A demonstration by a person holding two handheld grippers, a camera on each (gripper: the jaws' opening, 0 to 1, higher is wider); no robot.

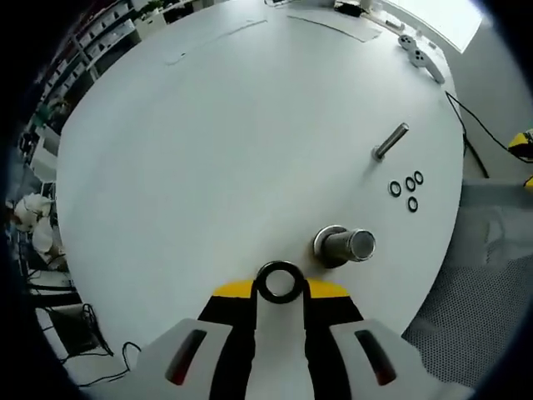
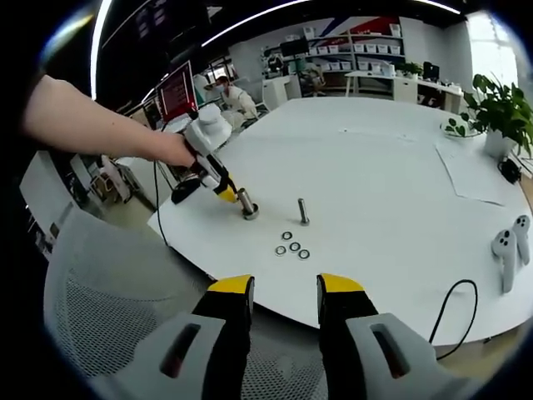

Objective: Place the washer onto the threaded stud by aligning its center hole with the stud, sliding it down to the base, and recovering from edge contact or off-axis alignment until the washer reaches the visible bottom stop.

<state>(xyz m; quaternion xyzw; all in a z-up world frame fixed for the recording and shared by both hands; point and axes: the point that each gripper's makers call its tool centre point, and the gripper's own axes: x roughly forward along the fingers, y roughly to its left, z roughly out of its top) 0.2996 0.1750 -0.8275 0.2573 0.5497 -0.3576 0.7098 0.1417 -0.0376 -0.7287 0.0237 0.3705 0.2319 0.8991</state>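
My left gripper [image 1: 279, 290] is shut on a black ring washer [image 1: 260, 282], held flat at its yellow tips. Just right of it and a little farther off stands a short metal stud on a round base [image 1: 343, 246], apart from the washer. In the right gripper view, a person's hand holds the left gripper [image 2: 225, 192] right beside that stud [image 2: 247, 205] near the table's edge. My right gripper [image 2: 283, 293] hangs open and empty over the near table edge, well short of the stud.
A second, thinner stud [image 1: 390, 142] [image 2: 303, 211] stands farther along the white round table [image 1: 208, 125]. Several loose washers [image 1: 407, 188] [image 2: 292, 246] lie beside it. Two white controllers [image 2: 506, 250] and a black cable [image 2: 454, 300] lie at the right. A mesh chair [image 2: 108, 317] sits below the table edge.
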